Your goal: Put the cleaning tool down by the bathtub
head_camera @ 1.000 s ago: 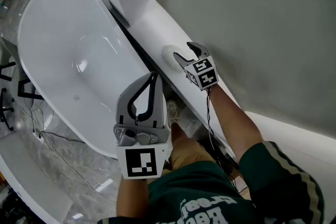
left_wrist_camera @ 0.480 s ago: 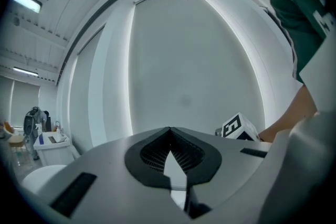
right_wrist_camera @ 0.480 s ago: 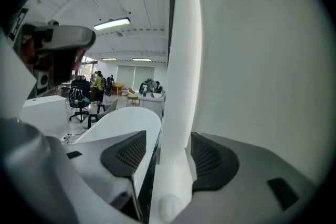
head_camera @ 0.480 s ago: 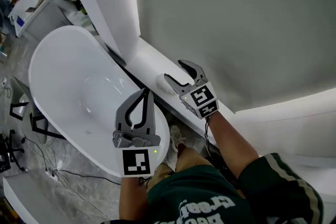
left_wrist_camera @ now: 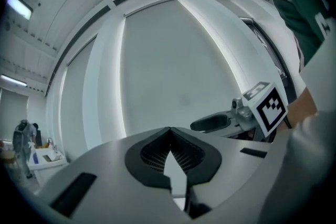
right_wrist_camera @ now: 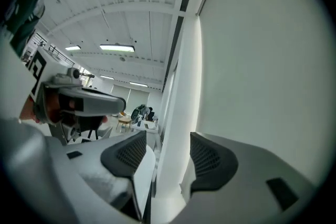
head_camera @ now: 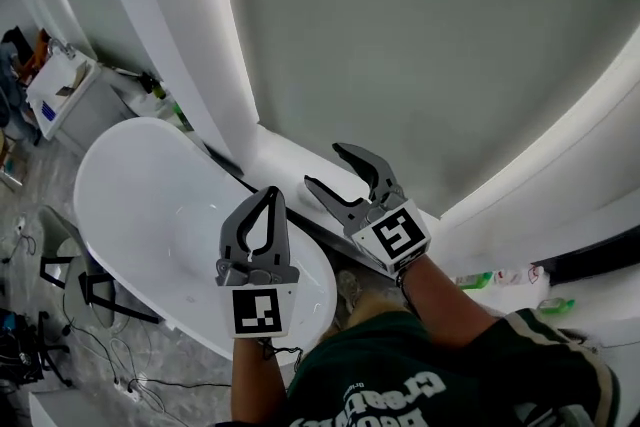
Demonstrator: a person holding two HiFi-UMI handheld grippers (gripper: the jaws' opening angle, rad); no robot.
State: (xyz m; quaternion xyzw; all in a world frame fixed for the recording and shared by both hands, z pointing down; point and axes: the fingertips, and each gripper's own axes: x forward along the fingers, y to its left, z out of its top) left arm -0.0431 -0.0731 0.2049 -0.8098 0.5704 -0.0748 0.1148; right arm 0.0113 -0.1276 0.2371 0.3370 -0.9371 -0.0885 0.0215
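The left gripper point(head_camera: 270, 192) is held up over the white bathtub point(head_camera: 150, 205) with its jaws shut tip to tip, holding nothing. The right gripper point(head_camera: 325, 167) is just beside it, over the white ledge point(head_camera: 283, 151) – jaws wide apart, empty too. I cannot make out the cleaning tool.

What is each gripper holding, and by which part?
Nothing. The left gripper is shut with nothing between its jaws; the right gripper is open and empty.
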